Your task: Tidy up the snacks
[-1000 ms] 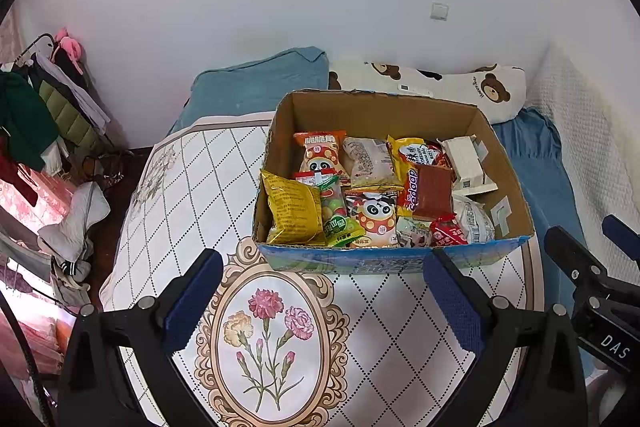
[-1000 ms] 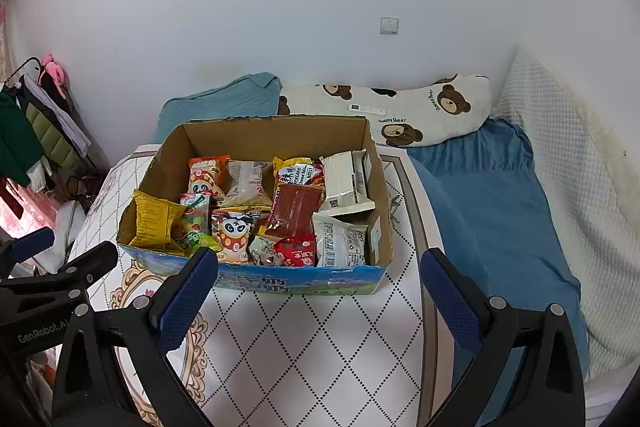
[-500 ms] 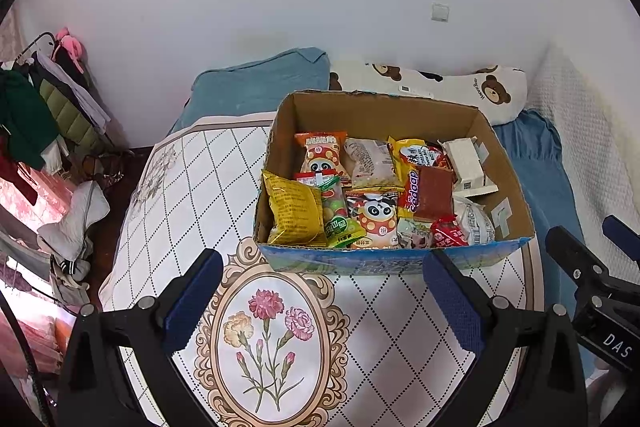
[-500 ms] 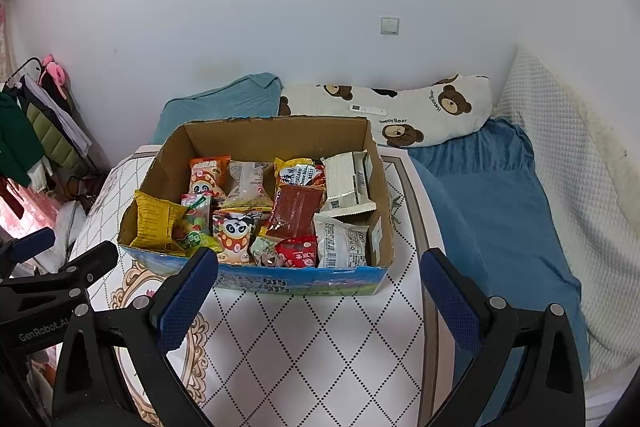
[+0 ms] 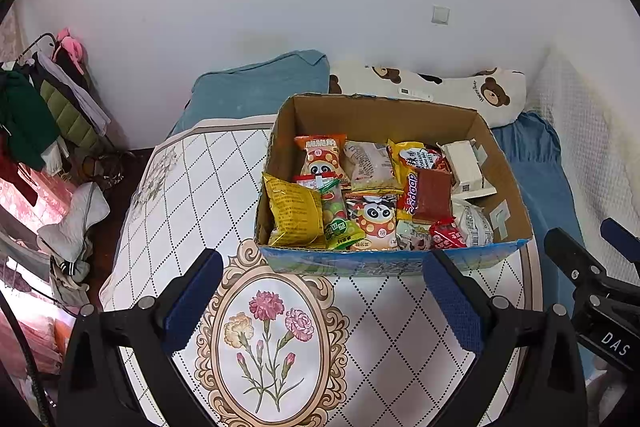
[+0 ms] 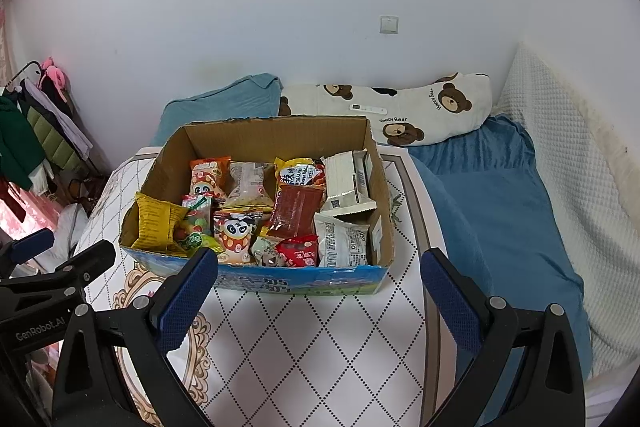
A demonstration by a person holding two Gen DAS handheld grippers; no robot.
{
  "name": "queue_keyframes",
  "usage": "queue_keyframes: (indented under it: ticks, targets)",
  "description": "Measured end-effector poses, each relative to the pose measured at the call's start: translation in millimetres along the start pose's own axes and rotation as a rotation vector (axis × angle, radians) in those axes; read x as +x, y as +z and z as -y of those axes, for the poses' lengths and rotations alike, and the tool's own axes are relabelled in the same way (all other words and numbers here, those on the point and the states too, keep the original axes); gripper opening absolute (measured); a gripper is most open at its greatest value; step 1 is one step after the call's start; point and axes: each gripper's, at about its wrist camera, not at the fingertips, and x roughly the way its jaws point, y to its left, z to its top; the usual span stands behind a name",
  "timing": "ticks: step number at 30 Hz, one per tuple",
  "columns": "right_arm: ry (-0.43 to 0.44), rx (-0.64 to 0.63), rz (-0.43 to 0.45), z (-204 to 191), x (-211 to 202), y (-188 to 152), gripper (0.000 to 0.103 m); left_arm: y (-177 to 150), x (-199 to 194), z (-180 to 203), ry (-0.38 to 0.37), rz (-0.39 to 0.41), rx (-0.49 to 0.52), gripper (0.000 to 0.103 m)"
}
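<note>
An open brown cardboard box with a blue printed near wall sits on a white quilted bed cover patterned with dotted diamonds and an oval floral medallion. The box is packed with snack packets: a crinkled yellow bag at its near left corner, a panda-print pouch in the middle, a dark red flat packet to the right of it, and a white carton at the far right.

The left gripper hangs above the medallion, its blue-padded fingers spread wide and holding nothing, just short of the box's near wall. The right gripper hovers to the right of it, also spread apart and empty.

Beyond the box, a teal pillow and a cream bear-print pillow lie against a plain white wall carrying a small square switch. A blue blanket covers the right side, bordered by a white waffle-textured padding. Clothes on a rack crowd the far left.
</note>
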Motion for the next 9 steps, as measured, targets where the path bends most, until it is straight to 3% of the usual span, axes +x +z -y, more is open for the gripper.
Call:
queue_keyframes:
  ticks: [9]
  targets:
    - [-0.002,0.009,0.002,2.1,-1.6,-1.5,0.103,3.4,-4.7,4.2,-0.008,0.007,0.010,0.102]
